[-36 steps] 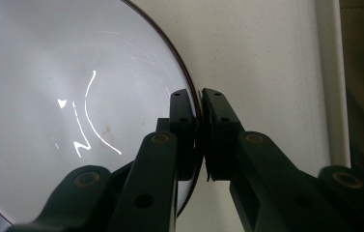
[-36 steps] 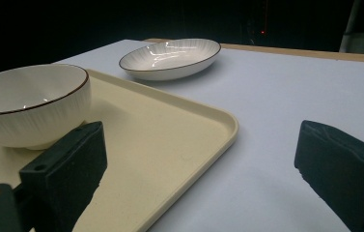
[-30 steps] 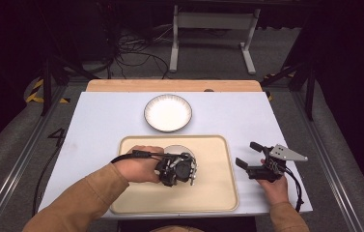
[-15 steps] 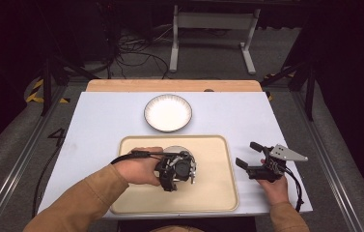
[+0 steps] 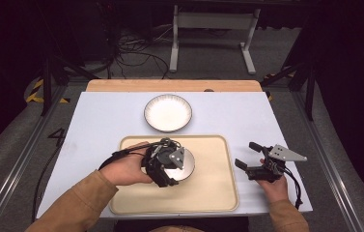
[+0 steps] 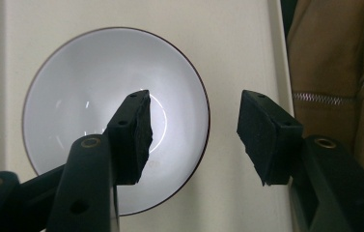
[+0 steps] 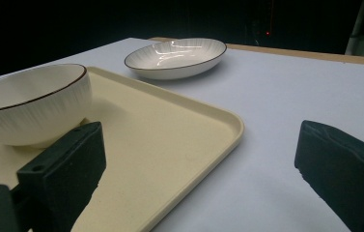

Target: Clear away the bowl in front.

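Two grippers are in the high view, one held in each hand. The left gripper (image 5: pixel 167 166) hangs over the bowl (image 5: pixel 185 164), just left of centre in the lower half of the frame, and covers much of it. The bowl sits on the tray (image 5: pixel 218 193), a cream one with a raised rim, which fills the lower middle of that view.

In the left gripper view the jaws stand apart. One pad (image 6: pixel 133 137) lies over the inside of the bowl (image 6: pixel 83 101), left of centre; the other pad (image 6: pixel 264 137) is outside the rim, over the tray (image 6: pixel 228 48), right of centre. Whether either pad touches the bowl cannot be told. A tan sleeve (image 6: pixel 339 72) (with a zip line across it) takes the right edge.

The right gripper (image 5: pixel 254 162) is at the lower right of the high view, over the table (image 5: pixel 97 121) just beside the tray's right edge. Its jaws are also apart, with nothing between them.

In the right gripper view the bowl (image 7: pixel 30 104) stands upright at the left on the tray (image 7: pixel 170 125). The plate (image 7: pixel 177 55) is at upper centre, on the table beyond the tray; in the high view the plate (image 5: pixel 168 112) lies just above the tray's top edge.
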Demonstrator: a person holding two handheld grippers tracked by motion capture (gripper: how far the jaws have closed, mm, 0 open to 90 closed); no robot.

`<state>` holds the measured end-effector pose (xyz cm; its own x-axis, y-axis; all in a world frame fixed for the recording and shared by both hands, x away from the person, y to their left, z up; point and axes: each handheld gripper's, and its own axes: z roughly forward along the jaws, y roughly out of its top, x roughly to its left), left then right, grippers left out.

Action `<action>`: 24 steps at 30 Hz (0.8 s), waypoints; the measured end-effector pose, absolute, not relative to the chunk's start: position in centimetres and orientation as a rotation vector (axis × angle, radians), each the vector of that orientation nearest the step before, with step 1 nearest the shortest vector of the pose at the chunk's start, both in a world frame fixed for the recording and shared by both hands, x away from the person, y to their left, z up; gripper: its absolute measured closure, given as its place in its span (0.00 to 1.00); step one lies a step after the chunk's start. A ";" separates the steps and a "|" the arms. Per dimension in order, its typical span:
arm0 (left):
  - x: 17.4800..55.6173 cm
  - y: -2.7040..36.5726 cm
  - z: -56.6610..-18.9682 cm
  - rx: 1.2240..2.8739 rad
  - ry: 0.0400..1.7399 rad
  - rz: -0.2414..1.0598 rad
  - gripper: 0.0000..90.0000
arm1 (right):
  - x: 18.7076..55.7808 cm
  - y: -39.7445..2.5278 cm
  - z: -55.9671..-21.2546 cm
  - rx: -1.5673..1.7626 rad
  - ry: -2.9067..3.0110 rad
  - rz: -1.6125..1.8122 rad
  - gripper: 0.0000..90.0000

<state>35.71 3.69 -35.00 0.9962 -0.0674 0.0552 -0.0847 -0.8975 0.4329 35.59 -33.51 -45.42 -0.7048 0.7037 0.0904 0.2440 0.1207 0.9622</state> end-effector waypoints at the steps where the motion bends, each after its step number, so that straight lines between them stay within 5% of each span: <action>1: 35.7 4.1 -34.9 2.664 -0.093 0.058 0.52 | 35.6 -33.5 -45.4 0.915 2.013 1.611 0.05; 24: 35.3 13.4 -34.6 2.195 0.327 0.202 0.46 | 35.6 -33.7 -45.4 0.901 2.002 1.665 0.05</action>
<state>35.27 13.39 -34.57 0.9521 0.3044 0.0278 0.1609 -0.5765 0.8011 35.60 -33.75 -45.44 -0.7203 0.6854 0.1067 0.2300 0.0908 0.9689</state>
